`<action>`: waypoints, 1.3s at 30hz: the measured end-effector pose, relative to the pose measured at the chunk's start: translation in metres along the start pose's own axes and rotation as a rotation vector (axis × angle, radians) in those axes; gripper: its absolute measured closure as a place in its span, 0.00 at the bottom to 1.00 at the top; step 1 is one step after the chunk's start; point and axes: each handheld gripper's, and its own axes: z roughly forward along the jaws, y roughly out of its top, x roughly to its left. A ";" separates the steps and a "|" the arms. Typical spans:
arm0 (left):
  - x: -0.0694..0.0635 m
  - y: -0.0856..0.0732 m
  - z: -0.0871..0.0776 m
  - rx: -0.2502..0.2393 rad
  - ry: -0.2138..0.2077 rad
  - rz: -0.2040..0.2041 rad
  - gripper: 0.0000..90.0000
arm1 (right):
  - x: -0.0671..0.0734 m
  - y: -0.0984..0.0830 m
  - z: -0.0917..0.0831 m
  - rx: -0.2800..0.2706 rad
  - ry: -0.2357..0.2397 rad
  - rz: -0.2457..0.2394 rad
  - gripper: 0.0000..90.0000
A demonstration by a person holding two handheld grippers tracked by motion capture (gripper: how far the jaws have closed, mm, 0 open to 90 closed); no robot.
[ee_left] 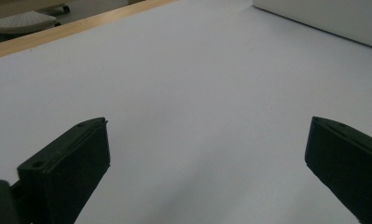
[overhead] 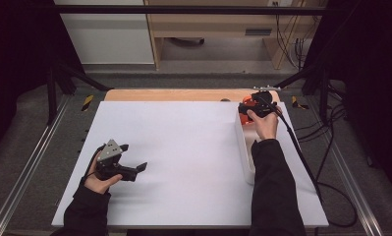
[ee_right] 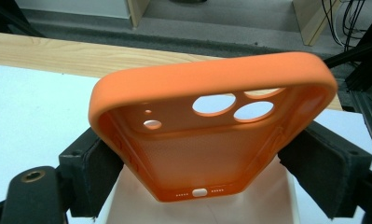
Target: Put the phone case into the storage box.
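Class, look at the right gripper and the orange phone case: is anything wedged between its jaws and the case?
Nothing visible. The right gripper has its black jaws pressed straight onto the two long sides of the orange silicone phone case, held above the white tray. The left gripper rests apart, open, over the white table sheet.

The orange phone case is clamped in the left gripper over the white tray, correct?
Not quite: the right gripper clamps the orange phone case by its sides over the white tray, as the right gripper view shows. The left gripper is open over the table.
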 end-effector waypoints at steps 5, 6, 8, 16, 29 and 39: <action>0.000 0.000 0.001 0.004 0.001 0.002 0.00 | 0.000 -0.001 0.003 -0.001 -0.005 -0.001 0.18; 0.000 0.000 0.001 0.008 0.002 0.005 0.00 | 0.000 -0.001 0.004 -0.002 -0.007 0.001 0.18; 0.000 -0.001 0.001 0.007 0.002 0.003 0.00 | 0.000 -0.002 0.006 -0.002 -0.007 0.000 0.18; 0.000 -0.001 0.001 0.009 0.003 0.005 0.00 | -0.001 -0.004 0.008 -0.006 -0.005 0.002 0.17; 0.000 -0.001 0.002 0.013 0.001 0.008 0.00 | -0.001 -0.007 0.010 -0.007 -0.001 0.006 0.17; 0.000 -0.001 0.002 0.014 0.003 0.010 0.00 | -0.002 -0.008 0.010 -0.001 0.012 -0.019 0.01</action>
